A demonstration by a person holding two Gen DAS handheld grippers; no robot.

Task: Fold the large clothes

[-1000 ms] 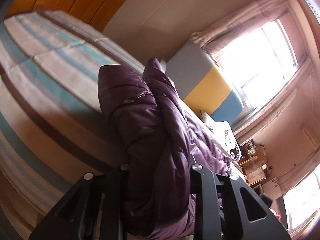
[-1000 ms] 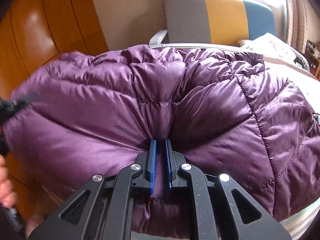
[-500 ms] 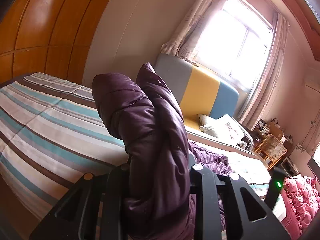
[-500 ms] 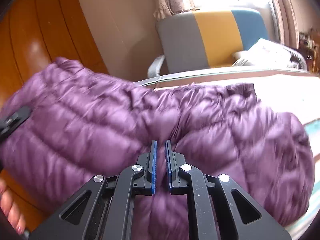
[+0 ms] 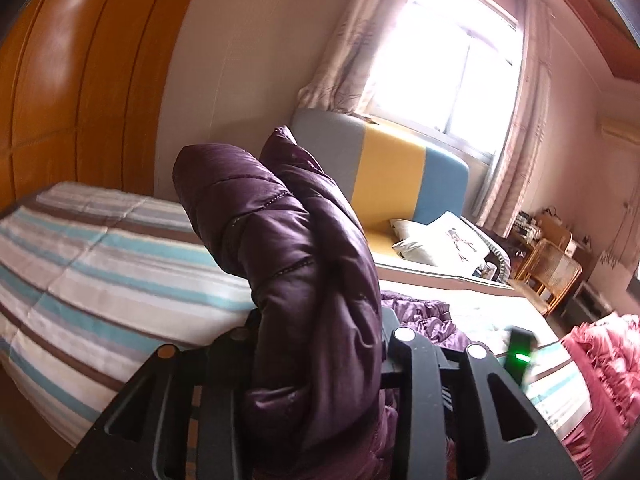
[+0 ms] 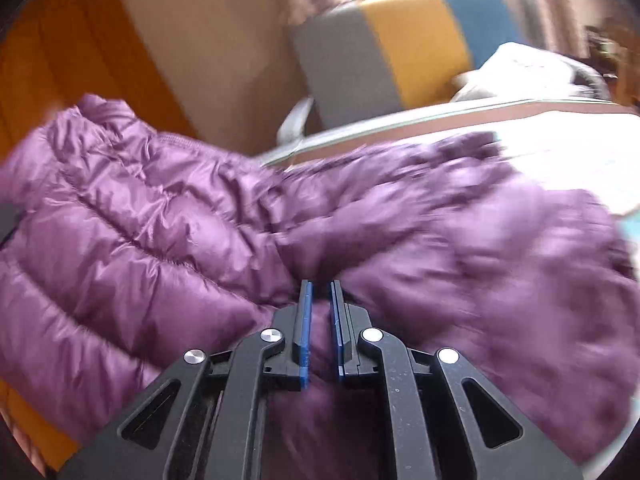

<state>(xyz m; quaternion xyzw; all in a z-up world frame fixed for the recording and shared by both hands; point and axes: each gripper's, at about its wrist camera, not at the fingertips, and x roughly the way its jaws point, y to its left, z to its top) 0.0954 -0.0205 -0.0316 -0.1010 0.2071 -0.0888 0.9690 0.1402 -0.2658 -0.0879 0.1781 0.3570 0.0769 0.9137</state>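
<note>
Left wrist view — glossy quilted purple jacket bulges between left gripper.

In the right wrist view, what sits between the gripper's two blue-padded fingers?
A pinched fold of the puffy purple quilted down jacket fills the narrow gap of the right gripper; nothing else lies there. The right wrist view shows this, despite motion blur.

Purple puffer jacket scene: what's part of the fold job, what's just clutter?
In the job:
- purple puffer jacket
- left tool, shut on a thick fold of it
- right tool, pinching it
- striped bed, the work surface

Lying about:
- white pillow
- pink ruffled bedding
- wicker chair
- tricolour headboard
</note>
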